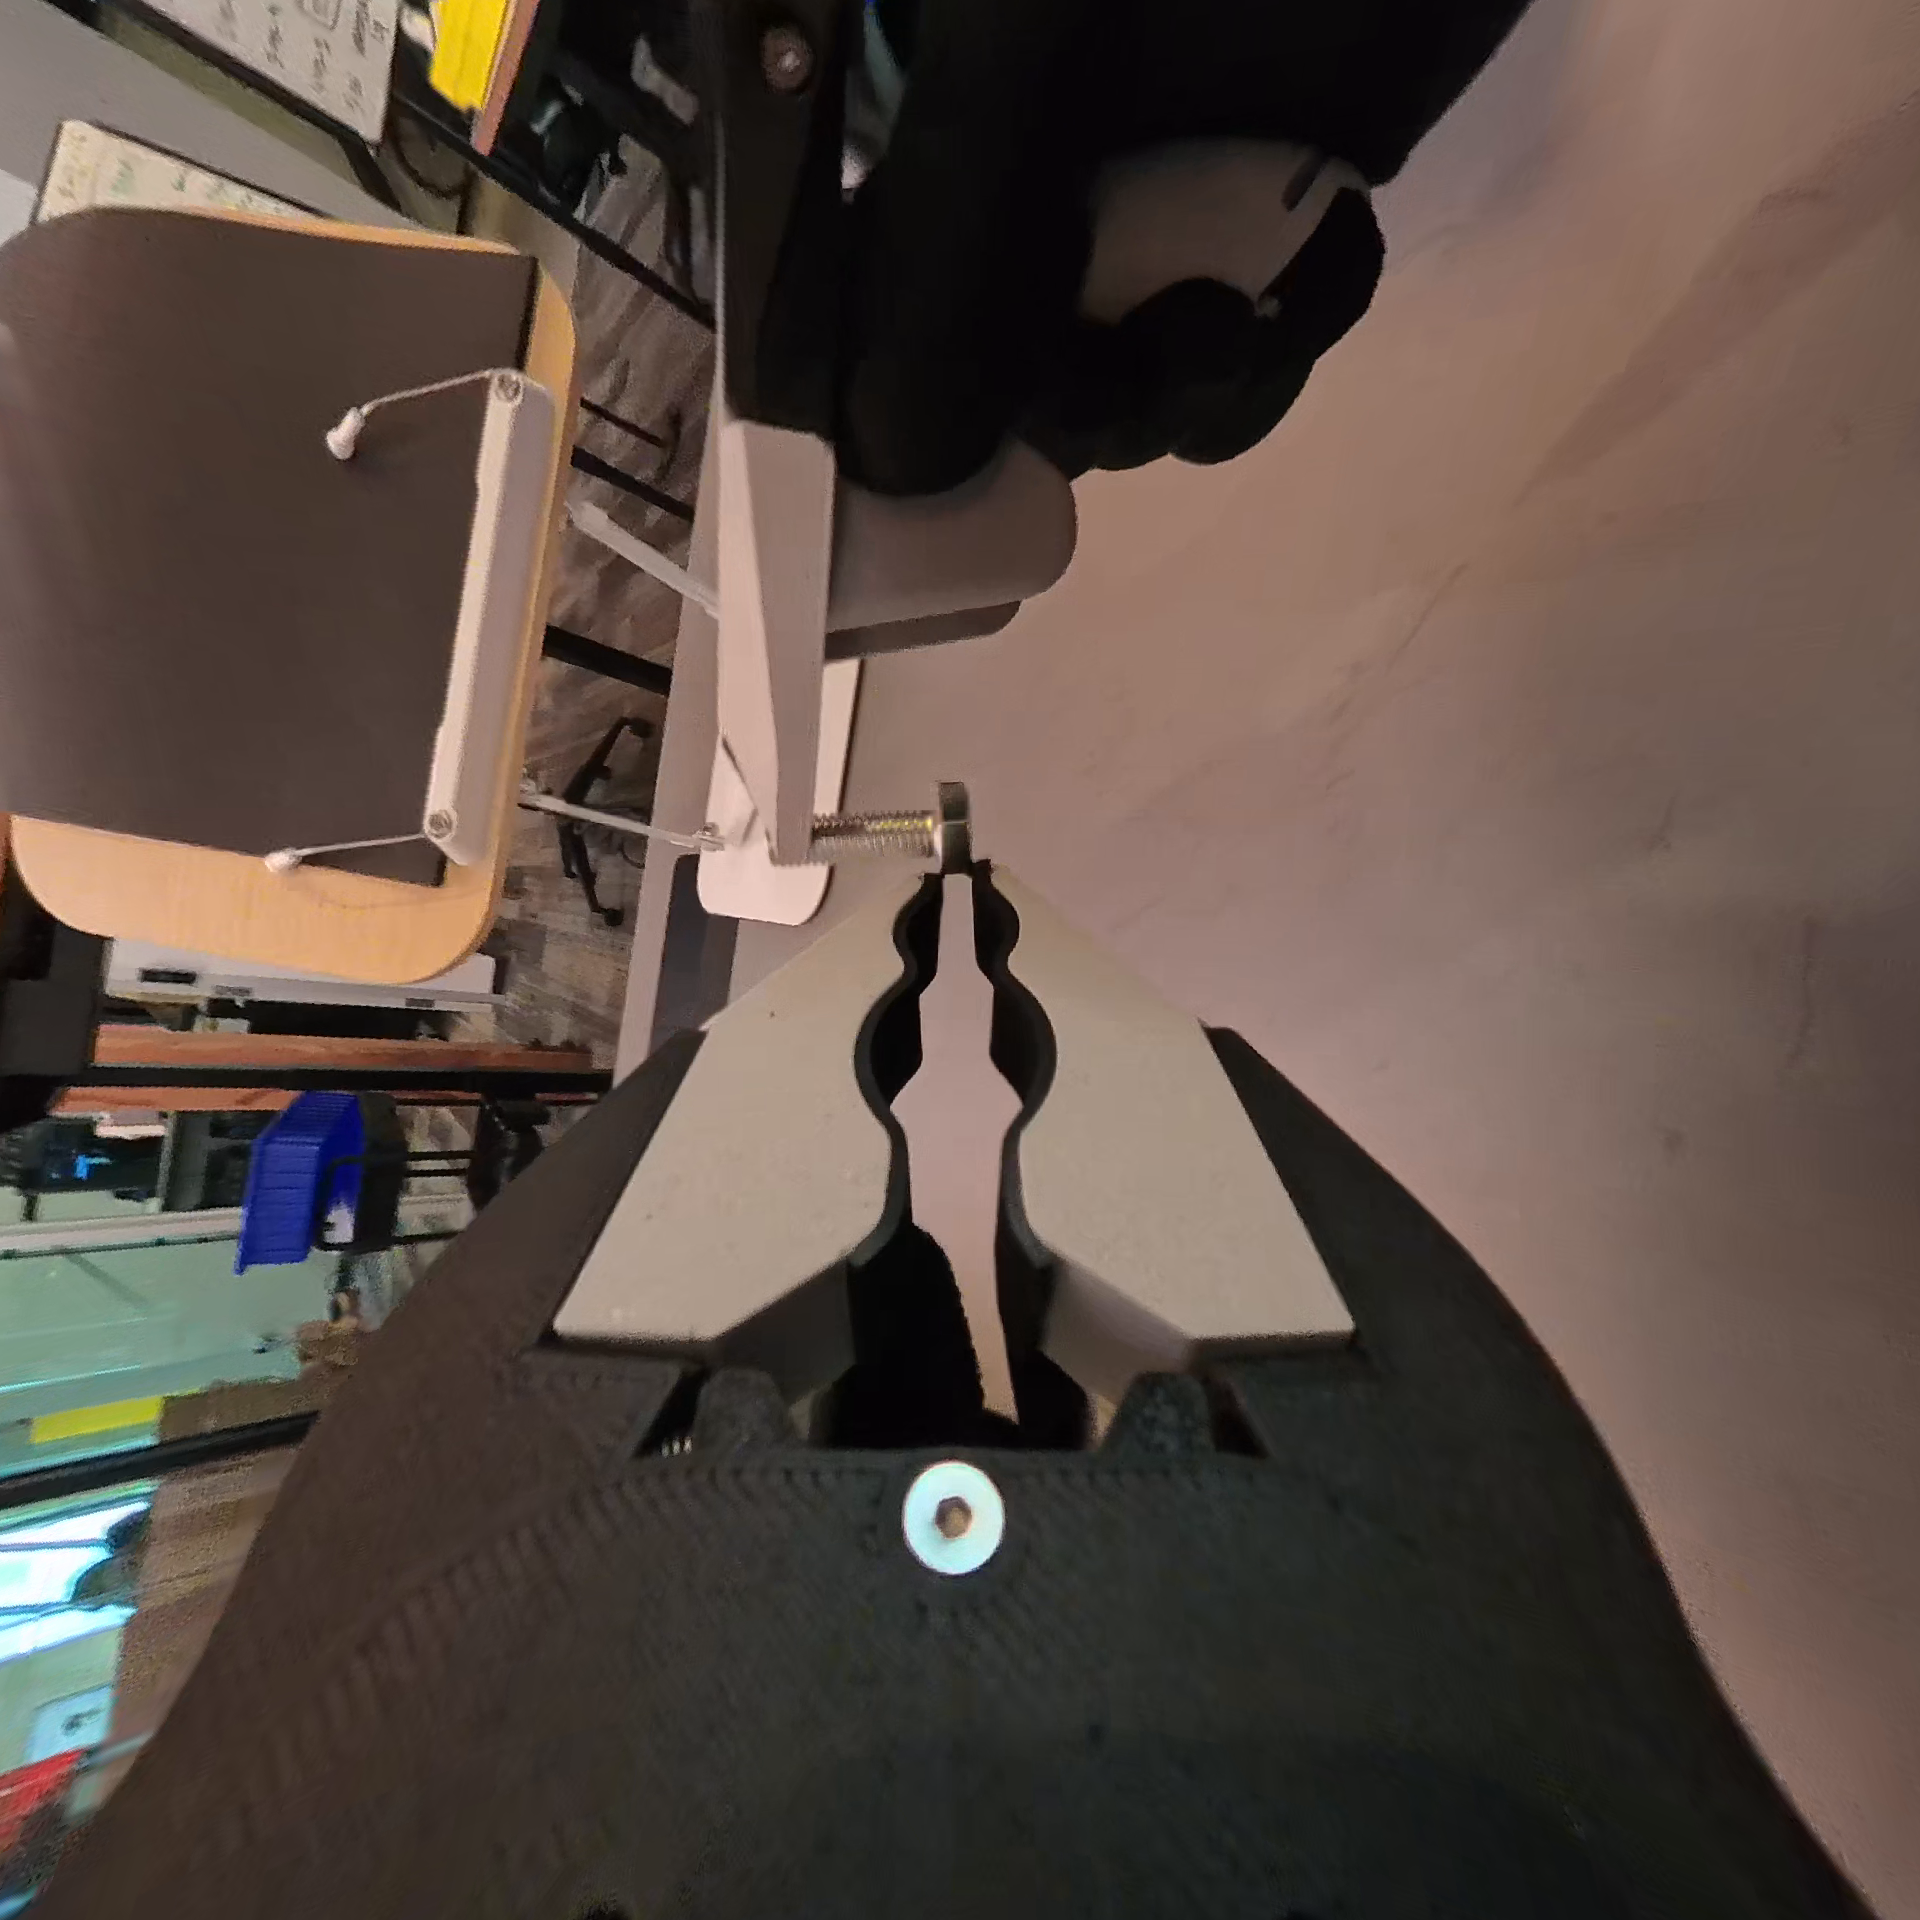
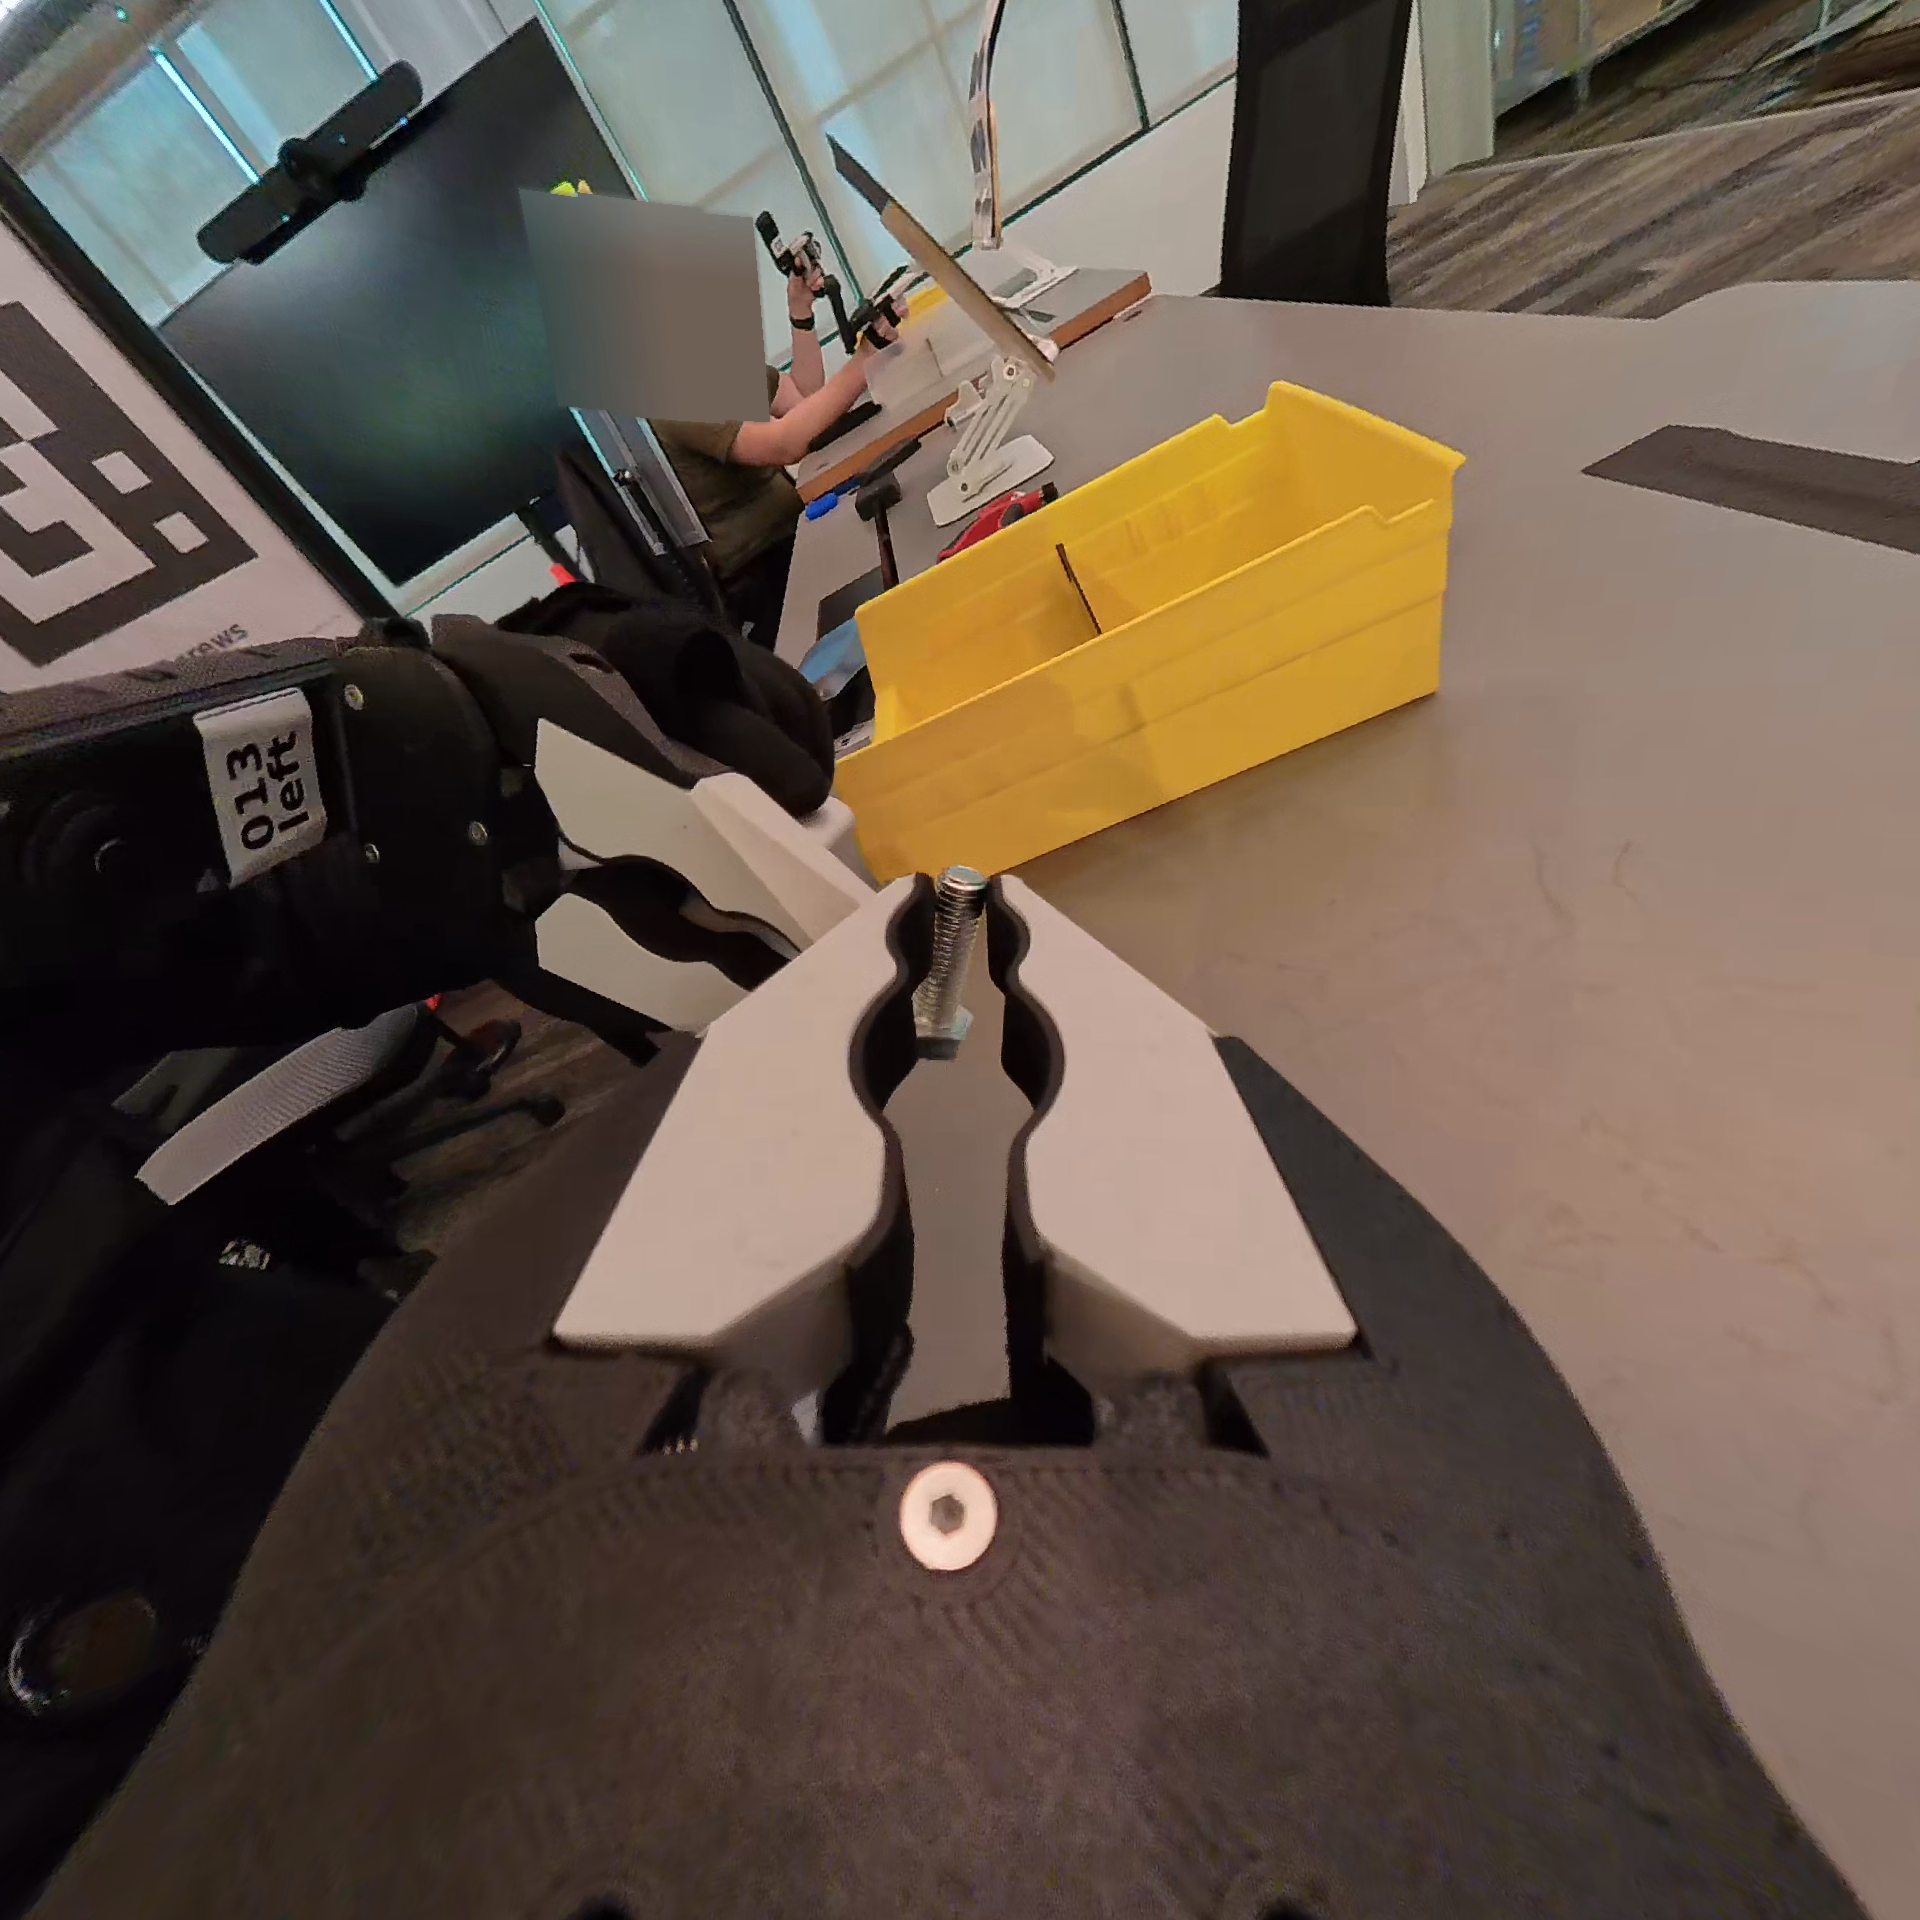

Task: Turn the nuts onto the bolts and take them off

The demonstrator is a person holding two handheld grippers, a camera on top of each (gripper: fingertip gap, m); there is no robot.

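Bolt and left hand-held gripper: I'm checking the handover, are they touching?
Touching. The left wrist view shows the left hand-held gripper with its fingertips pinched on the bolt head, no gap; the right hand-held gripper holds the threaded end.

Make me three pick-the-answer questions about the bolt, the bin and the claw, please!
1. Where is the bolt? A on the floor; B in the right claw; C on a chair.
2. What colour is the bin? A yellow; B green; C pink.
3. The right claw is: A wide open; B missing a finger; C shut on the bolt.

Answers: B, its fingers sit on either side of the bolt. A, the bin's walls are bright yellow. C, the fingers pinch the threads.
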